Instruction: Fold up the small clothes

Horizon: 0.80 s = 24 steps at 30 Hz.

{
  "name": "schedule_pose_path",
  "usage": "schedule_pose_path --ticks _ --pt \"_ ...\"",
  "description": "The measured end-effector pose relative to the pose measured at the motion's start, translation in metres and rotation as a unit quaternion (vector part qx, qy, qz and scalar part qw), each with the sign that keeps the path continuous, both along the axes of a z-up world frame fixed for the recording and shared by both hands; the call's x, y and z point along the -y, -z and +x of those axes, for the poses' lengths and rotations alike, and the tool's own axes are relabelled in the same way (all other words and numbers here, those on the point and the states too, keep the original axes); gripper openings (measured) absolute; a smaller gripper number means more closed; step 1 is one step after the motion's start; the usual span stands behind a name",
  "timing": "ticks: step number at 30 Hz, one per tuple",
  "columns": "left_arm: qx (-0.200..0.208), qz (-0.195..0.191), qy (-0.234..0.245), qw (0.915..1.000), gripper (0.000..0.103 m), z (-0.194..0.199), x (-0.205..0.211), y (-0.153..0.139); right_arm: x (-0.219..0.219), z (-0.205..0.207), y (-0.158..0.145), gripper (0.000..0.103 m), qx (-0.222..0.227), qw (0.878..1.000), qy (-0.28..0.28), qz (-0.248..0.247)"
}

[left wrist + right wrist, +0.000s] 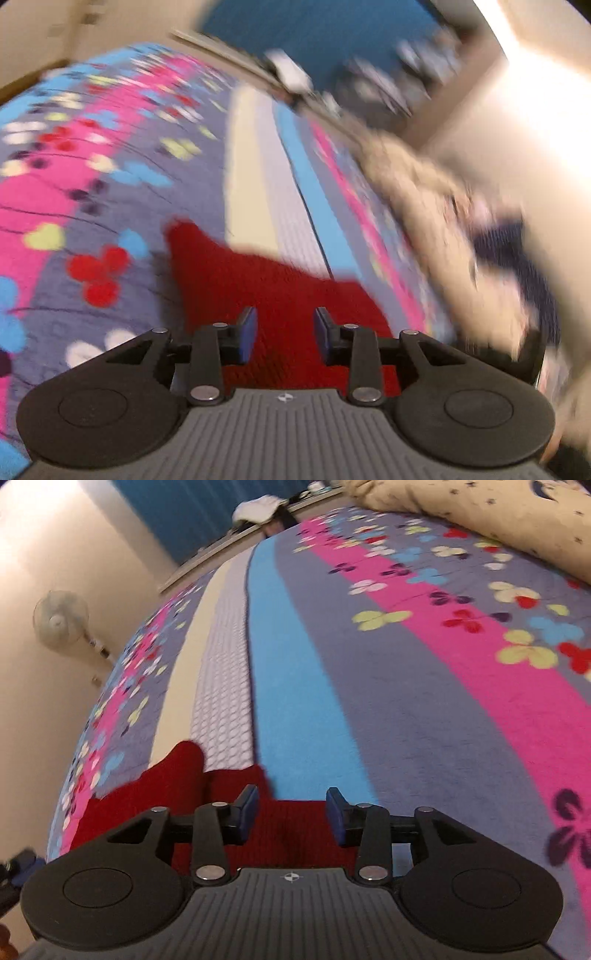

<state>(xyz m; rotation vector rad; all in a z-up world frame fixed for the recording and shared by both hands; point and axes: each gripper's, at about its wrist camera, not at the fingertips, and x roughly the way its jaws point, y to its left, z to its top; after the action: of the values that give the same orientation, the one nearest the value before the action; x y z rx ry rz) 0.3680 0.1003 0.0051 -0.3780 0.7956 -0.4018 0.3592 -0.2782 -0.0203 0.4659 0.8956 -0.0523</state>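
A red knitted garment (273,295) lies flat on my flowered, striped bedspread (122,192). My left gripper (284,334) hovers just above it, blue pads apart, gripping nothing. My right gripper (291,814) is likewise released — the red cloth (177,786) spreads toward ten o'clock. A cream pillow (498,513) sits at one o'clock — a fan (61,618) at nine.

We count one dark red knitted garment (177,786), one striped, flower-patterned fleece bedspread (406,709), one cream pillow with small dark stars (480,513), one white pedestal fan (61,622) by the wall, and two black two-finger grippers with blue pads (284,334) (291,818).
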Motion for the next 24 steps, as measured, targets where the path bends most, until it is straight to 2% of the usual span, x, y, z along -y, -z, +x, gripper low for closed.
schedule_pose_path --ticks 1,2,3,4,5,6,7,9,11,13,15,18,20,21,22,24 --pt "-0.016 0.057 0.025 0.9979 0.037 0.000 0.013 0.008 0.006 -0.003 0.003 0.050 -0.010 1.000 0.003 0.003" --pt "-0.011 0.119 0.041 0.9920 0.038 -0.004 0.027 0.017 0.011 -0.006 0.008 0.051 -0.024 1.000 0.002 0.012" --pt "0.003 0.146 0.044 0.9883 0.038 -0.008 0.034 0.017 0.014 -0.003 0.015 0.053 -0.042 0.999 0.001 0.023" --pt "0.009 0.144 0.040 0.9887 0.037 -0.010 0.034 0.013 0.015 -0.002 0.022 0.053 -0.062 0.997 -0.003 0.034" --pt "0.005 0.122 0.030 0.9921 0.038 -0.011 0.029 0.008 0.015 -0.003 0.027 0.053 -0.076 0.996 -0.008 0.048" --pt "0.000 0.097 0.017 0.9951 0.045 -0.011 0.021 0.006 0.017 -0.005 0.031 0.053 -0.083 0.994 -0.014 0.065" --pt "-0.003 0.079 -0.004 0.9969 0.060 -0.012 0.015 0.004 0.016 -0.007 0.031 0.053 -0.084 0.993 -0.024 0.079" --pt "-0.007 0.065 -0.053 0.9965 0.080 -0.013 0.005 0.002 0.012 -0.014 0.031 0.058 -0.079 0.991 -0.042 0.099" --pt "-0.034 0.046 -0.073 0.9957 0.082 -0.003 -0.003 0.007 0.006 -0.016 0.035 0.067 -0.082 0.989 -0.061 0.110" --pt "-0.086 -0.001 -0.070 0.9939 0.082 0.007 -0.010 0.023 0.000 -0.016 0.036 0.075 -0.078 0.989 -0.074 0.099" --pt "-0.130 -0.060 -0.074 0.9869 0.087 0.013 -0.015 0.043 -0.006 -0.015 0.036 0.081 -0.072 0.988 -0.085 0.105" --pt "-0.156 -0.126 -0.087 0.9758 0.088 0.021 -0.022 0.061 -0.011 -0.011 0.037 0.083 -0.066 0.986 -0.104 0.112" --pt "-0.162 -0.142 -0.091 0.9723 0.088 0.024 -0.023 0.067 -0.014 -0.010 0.038 0.076 -0.062 0.983 -0.115 0.126" --pt "-0.160 -0.143 -0.091 0.9724 0.088 0.025 -0.022 0.068 -0.014 -0.010 0.040 0.062 -0.062 0.981 -0.118 0.144" --pt "-0.158 -0.141 -0.091 0.9730 0.088 0.026 -0.021 0.069 -0.014 -0.009 0.040 0.054 -0.061 0.979 -0.115 0.157" --pt "-0.151 -0.132 -0.089 0.9756 0.084 0.026 -0.020 0.066 -0.018 -0.009 0.039 0.046 -0.055 0.979 -0.117 0.155"
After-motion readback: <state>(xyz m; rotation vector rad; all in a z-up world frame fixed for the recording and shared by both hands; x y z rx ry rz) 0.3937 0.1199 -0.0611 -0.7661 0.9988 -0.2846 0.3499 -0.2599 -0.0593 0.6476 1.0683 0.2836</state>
